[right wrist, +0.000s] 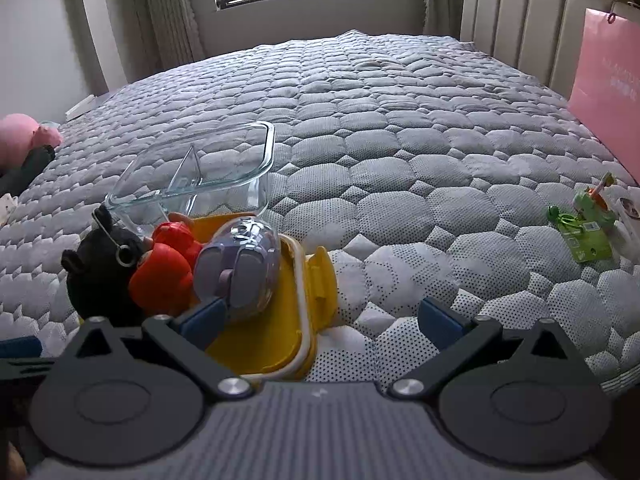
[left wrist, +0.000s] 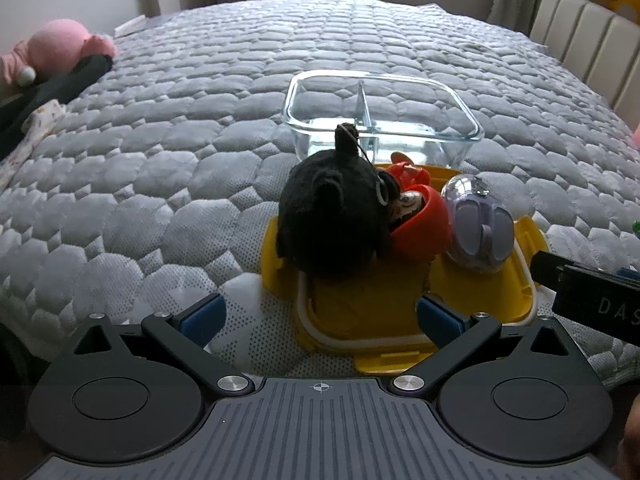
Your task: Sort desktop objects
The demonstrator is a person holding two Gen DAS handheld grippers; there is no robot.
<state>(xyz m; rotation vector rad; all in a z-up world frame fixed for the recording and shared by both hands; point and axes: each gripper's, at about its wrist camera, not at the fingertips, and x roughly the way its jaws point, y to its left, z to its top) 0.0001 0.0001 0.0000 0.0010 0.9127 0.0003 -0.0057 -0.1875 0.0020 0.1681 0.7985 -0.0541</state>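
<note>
On a grey quilted mattress (left wrist: 200,140), a yellow container lid (left wrist: 360,308) carries 3 toys: a black plush bear (left wrist: 332,220), a red figurine (left wrist: 416,216) and a clear purple capsule (left wrist: 480,228). Just behind it sits a divided glass container (left wrist: 384,116), with nothing in either compartment. The left gripper (left wrist: 320,312) and right gripper (right wrist: 320,316) both hover wide open, gripping nothing. A green packaged toy (right wrist: 584,224) lies well apart on the mattress.
</note>
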